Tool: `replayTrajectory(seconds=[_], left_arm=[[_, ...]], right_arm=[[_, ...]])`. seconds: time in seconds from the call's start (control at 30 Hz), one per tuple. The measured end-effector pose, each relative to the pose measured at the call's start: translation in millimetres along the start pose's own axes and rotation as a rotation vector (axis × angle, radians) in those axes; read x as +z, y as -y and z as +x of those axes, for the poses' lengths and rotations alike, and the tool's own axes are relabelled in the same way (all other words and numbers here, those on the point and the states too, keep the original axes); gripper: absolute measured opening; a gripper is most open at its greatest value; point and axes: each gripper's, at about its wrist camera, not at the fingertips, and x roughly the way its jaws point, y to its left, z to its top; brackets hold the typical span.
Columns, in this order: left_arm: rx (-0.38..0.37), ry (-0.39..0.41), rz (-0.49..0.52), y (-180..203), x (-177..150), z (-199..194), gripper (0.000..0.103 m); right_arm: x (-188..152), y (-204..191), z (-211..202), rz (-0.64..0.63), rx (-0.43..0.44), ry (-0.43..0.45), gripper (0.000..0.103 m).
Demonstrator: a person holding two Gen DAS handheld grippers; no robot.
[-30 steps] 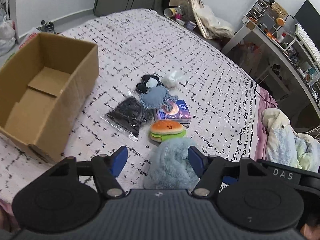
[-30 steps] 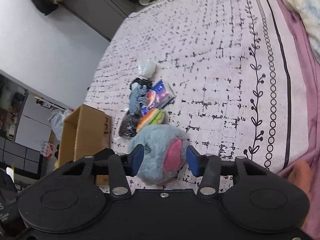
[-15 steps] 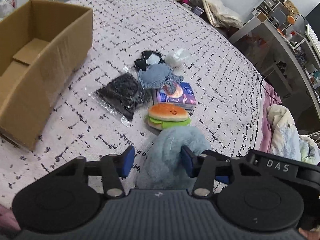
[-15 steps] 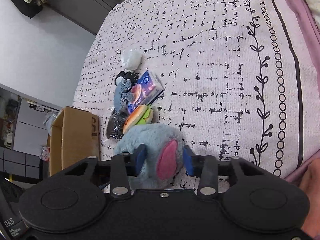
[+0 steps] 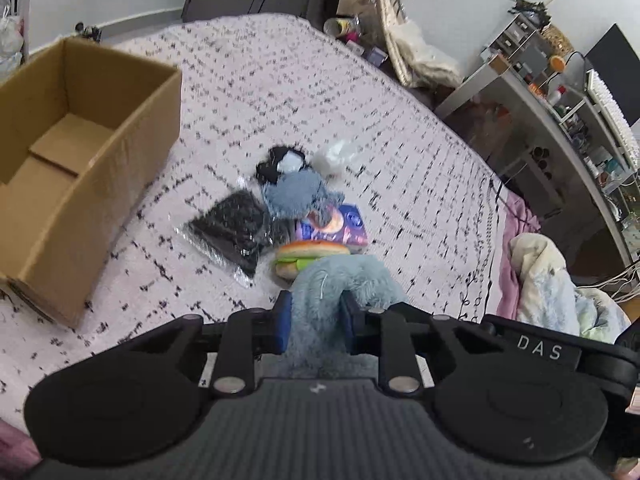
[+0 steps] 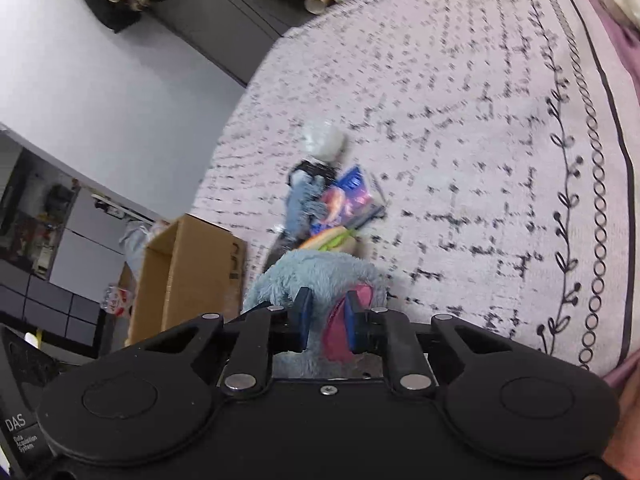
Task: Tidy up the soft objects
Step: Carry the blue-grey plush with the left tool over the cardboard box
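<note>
Both wrist cameras look forward and down along their fingers, close over the bed (image 5: 280, 92); both views share the cardboard box (image 5: 100, 160) (image 6: 188, 272).

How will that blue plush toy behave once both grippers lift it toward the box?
Probably floppy: the blue plush toy bulges around the left gripper and the right gripper, whose jaws pinch fur. Likely light for its bulk. Unheld parts may sag; slipping seems unlikely.

Both grippers closed onto the plush since 1.0 s ago.
Left gripper (image 5: 314, 318) and right gripper (image 6: 327, 318) jaws narrowed from wide apart to pinching the blue plush toy (image 5: 336, 280) between their pads.
</note>
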Motion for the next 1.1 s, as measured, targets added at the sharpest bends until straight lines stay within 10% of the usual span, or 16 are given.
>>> replayTrajectory(seconds=[1.1], left_arm=[[0.028, 0.208, -0.036, -64.3, 50.6, -110.8, 0.024]], right_arm=[[-25.9, -115.4, -2.7, -0.192, 0.299, 0.185, 0.017]])
